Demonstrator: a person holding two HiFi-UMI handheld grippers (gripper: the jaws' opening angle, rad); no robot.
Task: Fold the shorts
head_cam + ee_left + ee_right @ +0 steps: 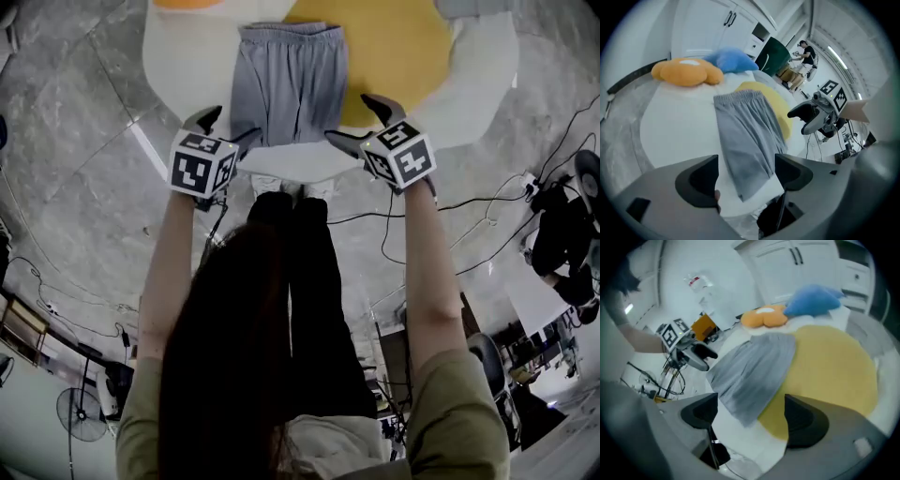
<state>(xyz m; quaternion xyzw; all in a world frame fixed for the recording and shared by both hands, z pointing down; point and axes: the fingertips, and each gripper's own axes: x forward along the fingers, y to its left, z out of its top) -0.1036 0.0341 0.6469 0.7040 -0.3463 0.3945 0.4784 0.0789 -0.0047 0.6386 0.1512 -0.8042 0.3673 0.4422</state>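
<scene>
Two tools: left gripper (228, 128) at 7 o'clock of the shorts (289, 84), right gripper (358, 122) at 5 o'clock
Left fingers: spread wide, holding nothing
Right fingers: spread wide, holding nothing
Garment: shorts flat on the bed (178, 56), waistband at 12 o'clock
Underlay: yellow sheet (394, 47) at 3 o'clock

grey shorts (289, 82), yellow mat (394, 56), orange & blue cushions (686, 71)

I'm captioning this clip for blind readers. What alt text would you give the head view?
Grey shorts lie flat on a white surface, partly over a yellow patch, waistband away from the person. The left gripper and right gripper, jaws open and holding nothing, are near the two hem corners.
</scene>
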